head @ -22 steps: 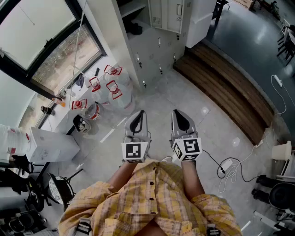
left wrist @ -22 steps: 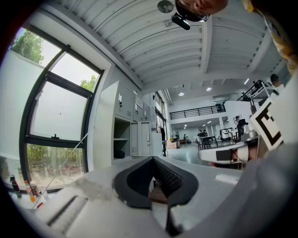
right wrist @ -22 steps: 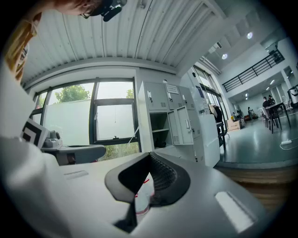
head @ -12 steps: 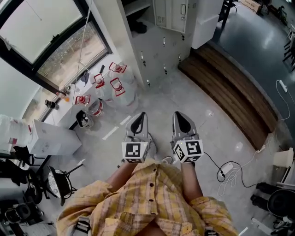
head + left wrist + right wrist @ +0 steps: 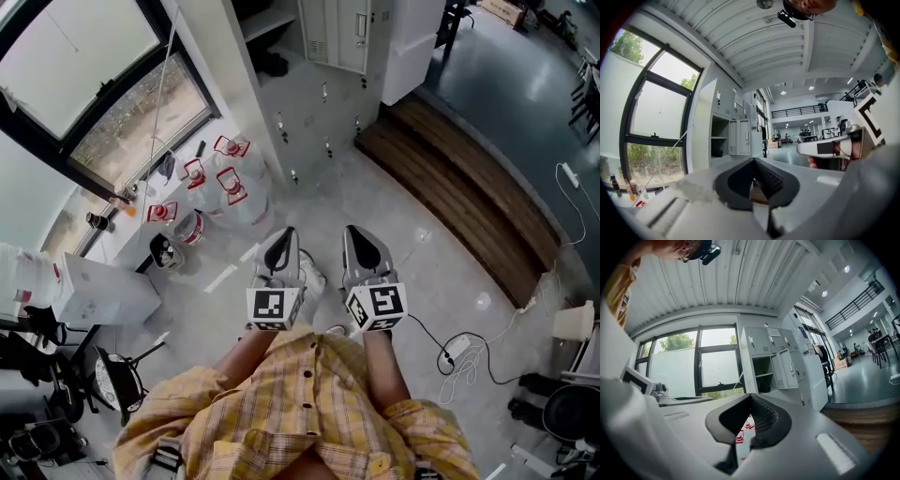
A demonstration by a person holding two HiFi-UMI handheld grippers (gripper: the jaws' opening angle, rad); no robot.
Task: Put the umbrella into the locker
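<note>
Though nudged only slightly against a second ago, same scene throughout in the head view. At far left, tall black-framed window (image 5: 84, 84), then clear plastic water jugs with red handles (image 5: 225, 178), placed as before. Next, left gripper (image 5: 283, 232), held level, pads pressed together on nothing, no different from earlier. Just right of it, white shoe (image 5: 315, 274), now further forward than half a second ago: a step being taken, probably toward the lockers. Then right gripper (image 5: 354, 232), level too, likewise closed tight and empty. Beyond and above, grey metal locker (image 5: 352, 37) with its door swung open; further right, long brown wooden step (image 5: 459, 187). No umbrella in any view, so nothing yet to stow. By this reading, approach or search only, pick-up not yet begun.
</note>
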